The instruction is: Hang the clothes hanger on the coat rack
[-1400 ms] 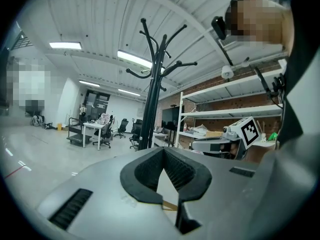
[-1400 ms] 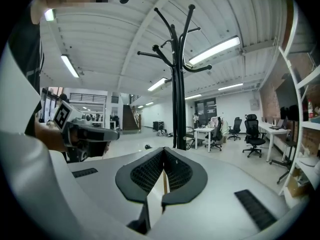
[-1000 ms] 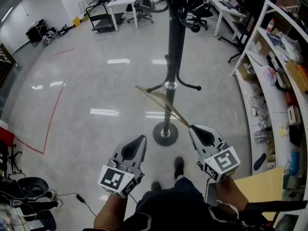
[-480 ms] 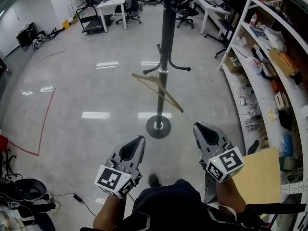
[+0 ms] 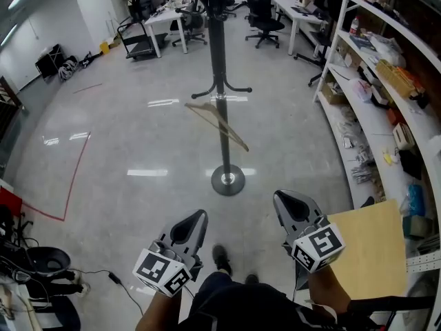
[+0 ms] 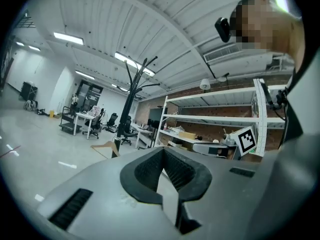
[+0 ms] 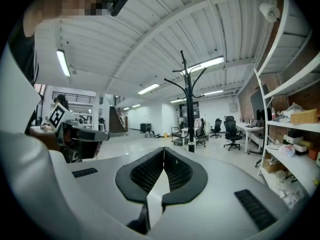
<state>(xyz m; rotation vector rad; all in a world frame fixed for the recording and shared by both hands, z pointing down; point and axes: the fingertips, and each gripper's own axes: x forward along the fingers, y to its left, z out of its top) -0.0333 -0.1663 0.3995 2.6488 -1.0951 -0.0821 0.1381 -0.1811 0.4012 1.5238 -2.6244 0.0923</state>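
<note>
A tall black coat rack (image 5: pixel 220 61) stands on a round base (image 5: pixel 228 180) in the middle of the floor. A wooden clothes hanger (image 5: pixel 216 123) hangs tilted against its pole, just below the low hooks; I cannot make out its own hook. My left gripper (image 5: pixel 196 221) and right gripper (image 5: pixel 288 202) are low in the head view, well short of the rack, both shut with nothing in them. The left gripper view shows its jaws (image 6: pixel 164 153) closed, the rack (image 6: pixel 131 91) and the hanger (image 6: pixel 107 148) beyond. The right gripper (image 7: pixel 164 153) faces the rack (image 7: pixel 189 109).
White shelving (image 5: pixel 375 67) full of boxes and small items runs along the right. A tan board (image 5: pixel 368 250) lies by my right arm. Desks and office chairs (image 5: pixel 265 9) stand at the back. A black stool and cables (image 5: pixel 41 264) are at the lower left.
A second ago the hanger's end reached my right gripper's tip. Now it hangs free on the rack, and both grippers and the view have drawn back from the rack.
</note>
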